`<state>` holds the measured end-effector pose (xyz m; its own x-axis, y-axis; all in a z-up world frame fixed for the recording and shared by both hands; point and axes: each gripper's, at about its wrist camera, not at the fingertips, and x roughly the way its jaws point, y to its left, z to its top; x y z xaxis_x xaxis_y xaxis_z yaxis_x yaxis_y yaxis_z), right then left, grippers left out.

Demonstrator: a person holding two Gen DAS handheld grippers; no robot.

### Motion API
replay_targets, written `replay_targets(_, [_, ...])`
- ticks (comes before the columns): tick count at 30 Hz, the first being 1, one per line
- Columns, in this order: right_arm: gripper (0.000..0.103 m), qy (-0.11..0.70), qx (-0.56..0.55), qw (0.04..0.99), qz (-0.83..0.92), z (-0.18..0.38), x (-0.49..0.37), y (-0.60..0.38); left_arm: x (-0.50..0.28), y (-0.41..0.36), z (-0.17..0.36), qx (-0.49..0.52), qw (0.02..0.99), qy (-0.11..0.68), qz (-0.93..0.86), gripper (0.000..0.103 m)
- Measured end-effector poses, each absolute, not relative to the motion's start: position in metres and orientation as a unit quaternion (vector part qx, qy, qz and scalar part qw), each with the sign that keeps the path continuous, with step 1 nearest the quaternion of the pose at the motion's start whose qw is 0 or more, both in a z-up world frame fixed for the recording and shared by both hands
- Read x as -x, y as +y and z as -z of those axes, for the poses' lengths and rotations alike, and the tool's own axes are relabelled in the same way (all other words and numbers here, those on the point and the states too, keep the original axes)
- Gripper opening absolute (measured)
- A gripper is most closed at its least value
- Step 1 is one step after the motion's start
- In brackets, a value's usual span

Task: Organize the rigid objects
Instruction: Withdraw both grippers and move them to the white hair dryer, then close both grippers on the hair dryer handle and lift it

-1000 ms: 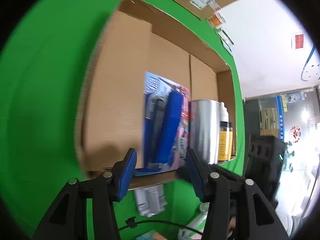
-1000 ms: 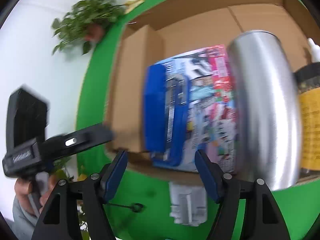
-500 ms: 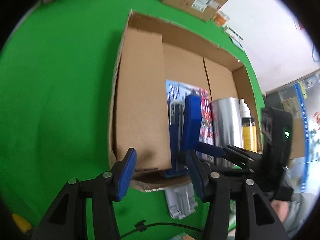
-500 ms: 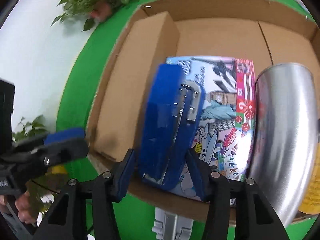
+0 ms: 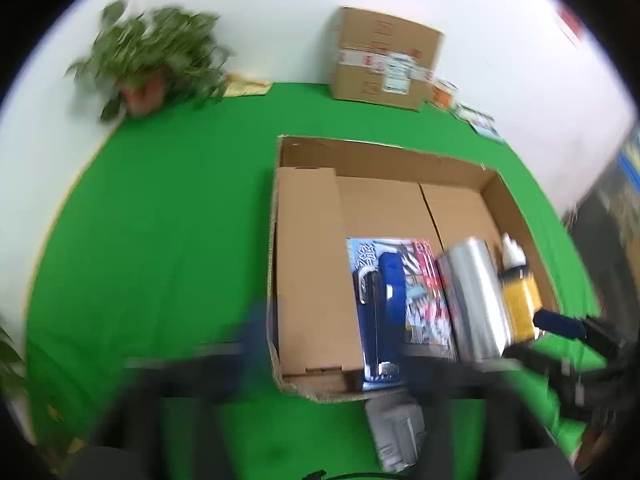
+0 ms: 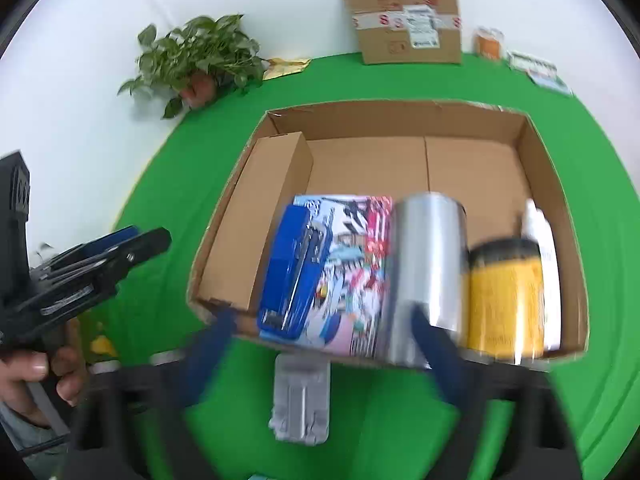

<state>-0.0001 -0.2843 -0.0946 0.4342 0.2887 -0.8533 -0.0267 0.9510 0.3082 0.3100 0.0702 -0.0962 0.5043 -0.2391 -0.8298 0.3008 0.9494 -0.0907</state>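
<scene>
An open cardboard box (image 6: 552, 184) (image 5: 516, 216) lies on the green table. Inside it are a long brown carton (image 6: 260, 216) (image 5: 312, 264), a blue stapler (image 6: 294, 268) (image 5: 382, 312) on a colourful flat pack (image 6: 356, 264) (image 5: 424, 300), a silver tumbler (image 6: 424, 264) (image 5: 474, 300), a yellow jar (image 6: 504, 296) (image 5: 520, 300) and a white bottle (image 6: 540, 232). My right gripper (image 6: 320, 344) is open and empty, blurred, just outside the box's near wall. My left gripper (image 5: 332, 344) is open and empty, blurred, at the box's near left corner.
A grey plastic part (image 6: 300, 400) (image 5: 396, 428) lies on the green cloth in front of the box. A sealed cardboard parcel (image 6: 404, 16) (image 5: 384, 60), a potted plant (image 6: 196, 60) (image 5: 156, 60) and small packets (image 6: 536, 66) stand along the back wall.
My right gripper opened and let go of the blue stapler, which now lies on the flat pack in the box. Both grippers have pulled back and up from the box.
</scene>
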Motion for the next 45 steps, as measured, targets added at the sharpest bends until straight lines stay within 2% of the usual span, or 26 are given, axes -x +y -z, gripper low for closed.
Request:
replay_targets(2, [0.05,0.525,-0.128,0.838,-0.078,0.094,0.017,-0.3,-0.301,0.061,0.095,-0.034,0.856,0.489,0.166,0.004])
replay_targets(3, [0.057,0.519,-0.134,0.841,-0.07,0.091,0.026,-0.309,-0.295,0.059,0.093,-0.025,0.857,0.487,0.17,0.004])
replay_targets(4, [0.067,0.513,-0.141,0.844,-0.062,0.089,0.035,-0.318,-0.288,0.056,0.089,-0.017,0.859,0.483,0.169,0.009])
replay_targets(5, [0.098,0.509,-0.145,0.847,-0.054,0.09,0.042,-0.325,-0.283,0.053,0.088,-0.017,0.859,0.486,0.159,0.039])
replay_targets(6, [0.102,0.499,-0.15,0.853,-0.04,0.088,0.053,-0.337,-0.278,0.049,0.087,-0.019,0.857,0.494,0.148,0.078])
replay_targets(7, [0.102,0.494,-0.155,0.855,-0.03,0.089,0.062,-0.347,-0.272,0.048,0.087,-0.019,0.858,0.494,0.141,0.087])
replay_targets(9, [0.102,0.503,-0.168,0.848,-0.019,0.095,0.079,-0.37,-0.258,0.043,0.084,-0.018,0.865,0.485,0.128,0.087])
replay_targets(17, [0.101,0.573,-0.269,0.774,0.024,0.157,0.173,-0.459,-0.2,-0.01,0.12,0.0,0.786,0.582,0.209,0.087])
replay_targets(20, [0.094,0.601,-0.3,0.74,0.036,0.186,0.219,-0.478,-0.179,-0.044,0.147,0.01,0.739,0.625,0.253,0.087])
replay_targets(23, [0.094,0.614,-0.31,0.725,0.03,0.2,0.246,-0.49,-0.16,-0.081,0.177,0.013,0.689,0.659,0.301,0.086])
replay_targets(25, [0.09,0.623,-0.31,0.718,0.015,0.206,0.259,-0.493,-0.147,-0.105,0.196,0.001,0.661,0.676,0.325,0.086])
replay_targets(27, [0.079,0.63,-0.302,0.716,-0.003,0.211,0.272,-0.494,-0.136,-0.122,0.213,-0.011,0.639,0.692,0.336,0.084])
replay_targets(29, [0.071,0.629,-0.305,0.714,-0.013,0.214,0.277,-0.495,-0.123,-0.134,0.232,-0.023,0.613,0.71,0.346,0.084])
replay_targets(32, [0.066,0.625,-0.329,0.708,-0.014,0.221,0.285,-0.502,-0.109,-0.136,0.254,-0.045,0.597,0.725,0.341,0.083])
replay_targets(35, [0.055,0.628,-0.356,0.691,-0.03,0.233,0.284,-0.502,-0.096,-0.136,0.27,-0.064,0.583,0.737,0.334,0.078])
replay_targets(38, [0.053,0.63,-0.368,0.682,-0.046,0.243,0.272,-0.492,-0.087,-0.138,0.276,-0.065,0.568,0.743,0.346,0.072])
replay_targets(45, [0.052,0.632,-0.385,0.669,-0.067,0.262,0.233,-0.463,-0.072,-0.143,0.278,-0.007,0.528,0.755,0.39,0.072])
